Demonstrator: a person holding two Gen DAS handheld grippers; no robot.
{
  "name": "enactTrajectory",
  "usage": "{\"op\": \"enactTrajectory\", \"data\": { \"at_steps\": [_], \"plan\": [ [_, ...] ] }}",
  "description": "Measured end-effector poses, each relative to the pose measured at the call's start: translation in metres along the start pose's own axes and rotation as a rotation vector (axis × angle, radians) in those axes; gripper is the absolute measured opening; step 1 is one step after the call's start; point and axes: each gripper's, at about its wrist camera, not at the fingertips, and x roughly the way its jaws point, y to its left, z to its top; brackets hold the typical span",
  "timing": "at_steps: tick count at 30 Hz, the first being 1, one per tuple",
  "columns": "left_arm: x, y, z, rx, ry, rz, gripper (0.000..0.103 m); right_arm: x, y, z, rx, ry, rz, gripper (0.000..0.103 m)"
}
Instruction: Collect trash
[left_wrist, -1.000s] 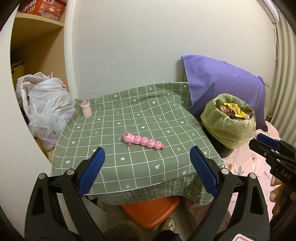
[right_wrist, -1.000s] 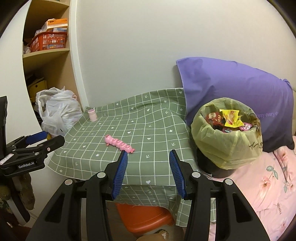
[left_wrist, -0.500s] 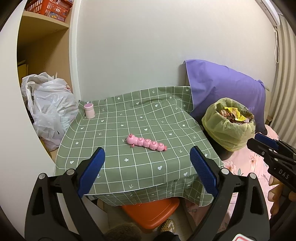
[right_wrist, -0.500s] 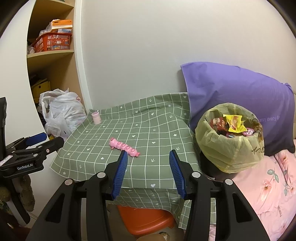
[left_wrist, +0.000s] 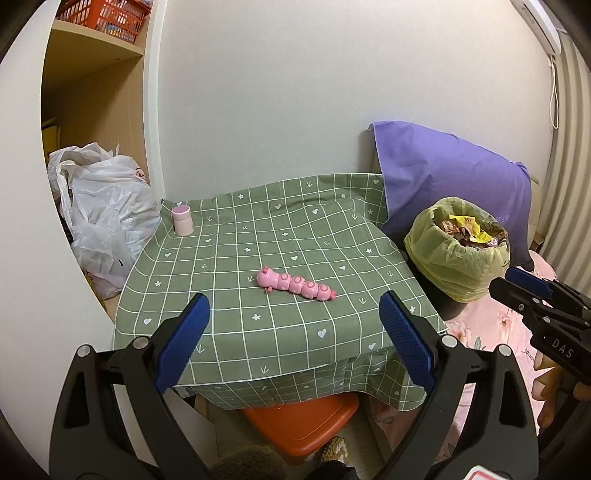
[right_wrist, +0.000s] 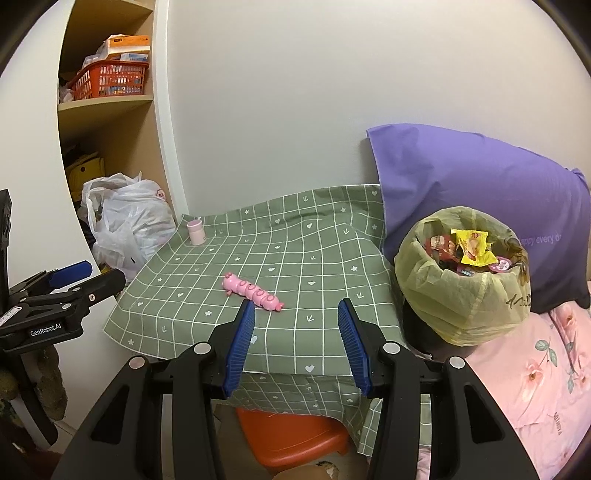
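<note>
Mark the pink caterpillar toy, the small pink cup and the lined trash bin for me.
pink caterpillar toy (left_wrist: 297, 285), left wrist view, middle body segment.
small pink cup (left_wrist: 182, 220), left wrist view, side wall.
trash bin (right_wrist: 465, 299), right wrist view, front of the yellow-green liner.

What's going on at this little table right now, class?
A person holds a two-finger tool in each hand, and both the left tool and the right tool are open and empty, held short of the green checked tablecloth. On the cloth lie only a pink caterpillar toy and a small pink cup. The trash bin, lined with a yellow-green bag, is already full of wrappers.
</note>
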Motion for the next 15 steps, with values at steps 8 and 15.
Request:
{"op": "enactTrajectory", "data": {
  "at_steps": [8, 15],
  "plan": [
    [-0.0047, 0.0004, -0.0007, -0.004, -0.006, 0.005, 0.088, -0.0023, -0.0009, 0.0003, 0.003, -0.006, 0.003, 0.044],
    [-0.0052, -0.0005, -0.0011, -0.003, -0.006, 0.004, 0.088, -0.0034, -0.0026, -0.0003, 0.005, -0.006, 0.001, 0.044]
  ]
}}
